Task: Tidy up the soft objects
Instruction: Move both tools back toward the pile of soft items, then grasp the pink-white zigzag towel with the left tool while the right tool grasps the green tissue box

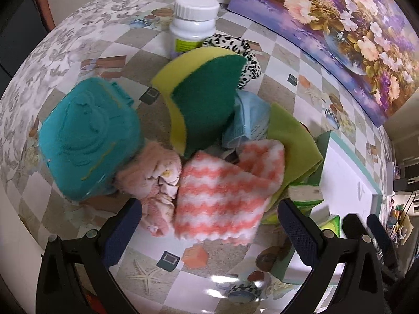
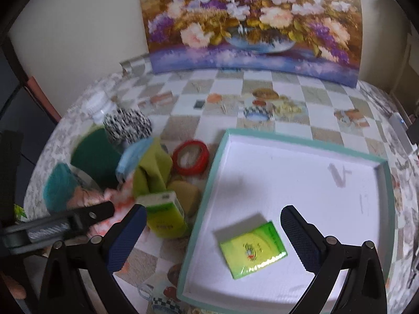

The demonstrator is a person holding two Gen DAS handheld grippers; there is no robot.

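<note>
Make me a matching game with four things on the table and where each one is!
Things:
1. green packet
2. red ring
3. white bottle
4. pink striped cloth

Places:
A. behind the sponge and spotted cloth, far side of the pile
B. lying inside the white tray
C. front of the pile, nearest the left gripper
D. on the tablecloth just left of the tray

Pairs: 1-B, 2-D, 3-A, 4-C
</note>
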